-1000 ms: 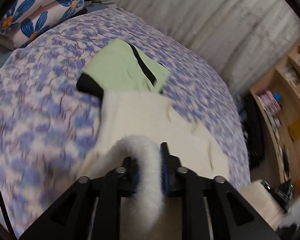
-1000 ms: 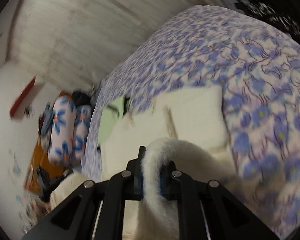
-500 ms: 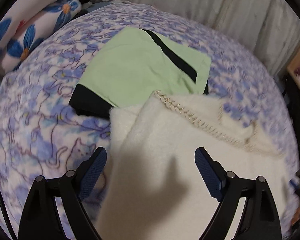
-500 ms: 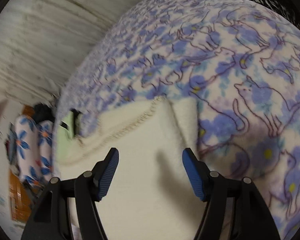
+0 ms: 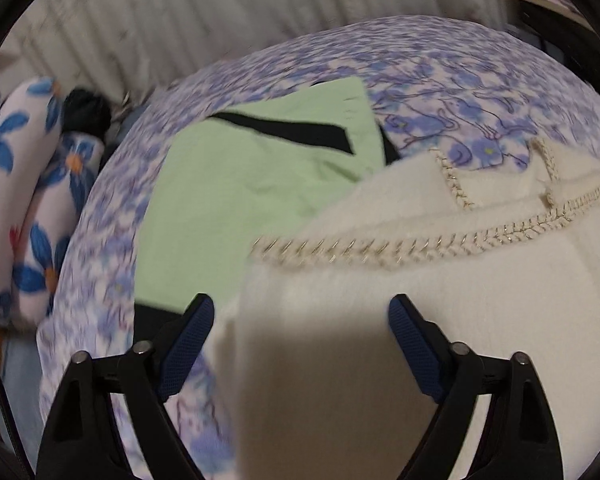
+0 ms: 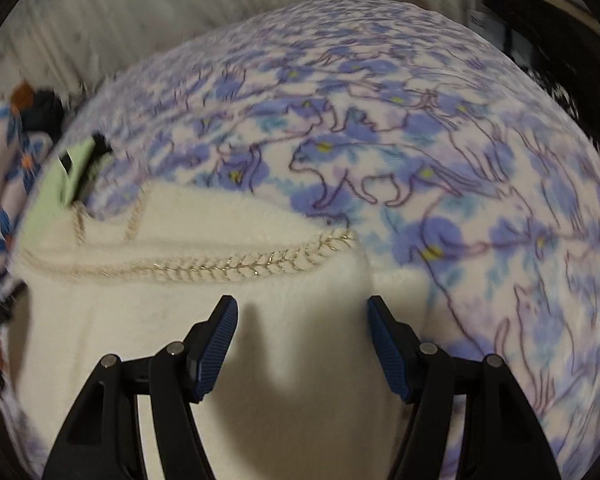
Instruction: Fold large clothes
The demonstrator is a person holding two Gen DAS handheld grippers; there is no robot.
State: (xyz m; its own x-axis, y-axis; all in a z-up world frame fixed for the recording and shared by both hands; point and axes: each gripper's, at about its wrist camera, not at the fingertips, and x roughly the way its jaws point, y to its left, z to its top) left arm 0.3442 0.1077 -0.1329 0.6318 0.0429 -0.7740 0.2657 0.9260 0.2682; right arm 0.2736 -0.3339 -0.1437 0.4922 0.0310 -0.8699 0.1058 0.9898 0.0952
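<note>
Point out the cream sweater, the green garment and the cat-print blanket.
cream sweater (image 6: 188,320): right wrist view, fuzzy folded body.
green garment (image 5: 220,200): left wrist view, flat green panel.
cat-print blanket (image 6: 440,168): right wrist view, bare printed area.

The left hand-held gripper (image 5: 301,320) has its two black fingers spread wide, blue ribbed pads (image 5: 186,344) facing each other with nothing between them. The right hand-held gripper (image 6: 302,322) is likewise spread wide and empty, its blue pads (image 6: 216,346) angled inward.
</note>
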